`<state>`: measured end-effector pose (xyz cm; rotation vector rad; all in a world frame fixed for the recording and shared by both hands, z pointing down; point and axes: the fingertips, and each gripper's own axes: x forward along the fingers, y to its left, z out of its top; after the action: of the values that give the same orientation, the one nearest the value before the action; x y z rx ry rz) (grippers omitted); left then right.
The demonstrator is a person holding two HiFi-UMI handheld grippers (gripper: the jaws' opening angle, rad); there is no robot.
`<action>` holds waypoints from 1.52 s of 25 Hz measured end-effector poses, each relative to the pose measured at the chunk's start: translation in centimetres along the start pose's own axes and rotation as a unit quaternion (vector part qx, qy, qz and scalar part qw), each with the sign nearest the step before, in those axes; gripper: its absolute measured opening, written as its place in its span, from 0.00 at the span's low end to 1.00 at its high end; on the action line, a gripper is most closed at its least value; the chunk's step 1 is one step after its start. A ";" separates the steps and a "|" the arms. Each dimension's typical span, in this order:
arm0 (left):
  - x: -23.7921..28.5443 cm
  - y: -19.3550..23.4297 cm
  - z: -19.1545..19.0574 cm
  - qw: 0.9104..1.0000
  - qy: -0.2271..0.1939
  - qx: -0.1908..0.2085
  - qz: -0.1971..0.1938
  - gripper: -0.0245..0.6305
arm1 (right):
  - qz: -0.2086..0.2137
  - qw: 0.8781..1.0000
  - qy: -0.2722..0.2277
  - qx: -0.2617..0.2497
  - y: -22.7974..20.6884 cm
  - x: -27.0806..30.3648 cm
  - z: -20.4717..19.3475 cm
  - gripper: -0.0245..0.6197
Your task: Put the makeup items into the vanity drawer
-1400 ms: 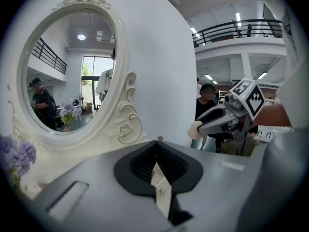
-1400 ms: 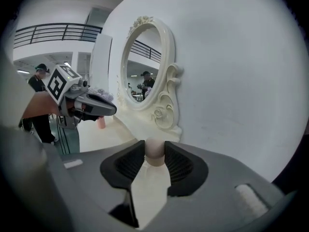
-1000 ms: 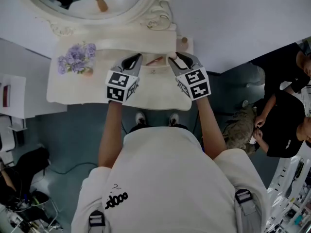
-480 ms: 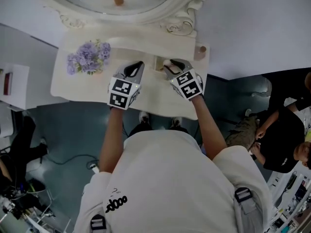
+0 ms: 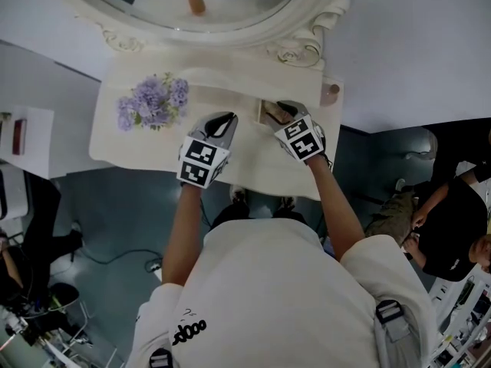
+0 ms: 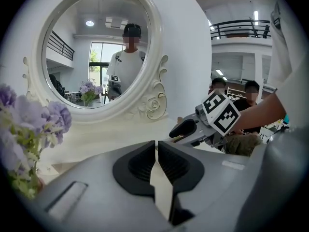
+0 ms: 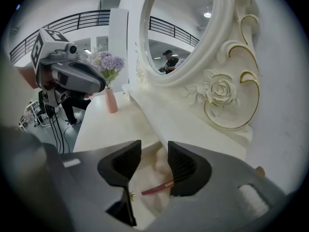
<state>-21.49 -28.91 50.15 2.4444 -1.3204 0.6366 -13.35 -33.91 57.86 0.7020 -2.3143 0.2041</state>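
The white vanity (image 5: 138, 140) has a small drawer (image 5: 268, 113) pulled open below the mirror. My right gripper (image 5: 282, 110) hangs over that drawer, its jaws opening. In the right gripper view nothing is pressed between the pads of my right gripper (image 7: 154, 161). Below the gap a slim pink-red makeup stick (image 7: 155, 189) lies on the drawer floor (image 7: 147, 200), beside a pale rounded item I cannot make out. My left gripper (image 5: 223, 119) hovers over the tabletop left of the drawer. In its own view my left gripper (image 6: 156, 153) is shut and holds nothing.
Purple flowers in a pink vase (image 5: 153, 100) stand at the table's left. A small brown-capped bottle (image 5: 331, 93) sits at the back right corner. The oval mirror (image 5: 192, 6) rises behind the drawer. People (image 5: 453, 228) stand on the floor to the right.
My right gripper has moved in over the open drawer and its jaws have spread wider. The left gripper stays beside it, still shut. The head view has shifted.
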 end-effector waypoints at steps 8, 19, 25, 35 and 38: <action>-0.2 -1.1 3.6 0.999 -0.041 0.016 -0.010 0.08 | -0.047 0.998 -0.046 0.017 -0.6 -4.9 1.3 0.29; -0.1 -6.6 11.6 0.991 -0.122 0.049 -0.038 0.07 | -0.157 0.969 -0.185 0.042 -4.7 -20.1 4.7 0.12; -0.4 -10.7 17.1 0.980 -0.171 0.077 -0.062 0.07 | -0.210 0.948 -0.234 0.044 -7.2 -28.1 5.6 0.04; -2.7 -16.1 24.7 0.960 -0.236 0.128 -0.081 0.07 | -0.257 0.924 -0.281 0.025 -7.9 -37.7 8.5 0.04; -3.3 -17.0 26.1 0.956 -0.244 0.144 -0.077 0.07 | -0.261 0.918 -0.297 0.016 -7.8 -39.6 9.4 0.04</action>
<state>-2.42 -29.09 25.27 3.0483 -1.2448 0.1964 9.47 -26.54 24.06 1.5370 -2.5608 -0.2559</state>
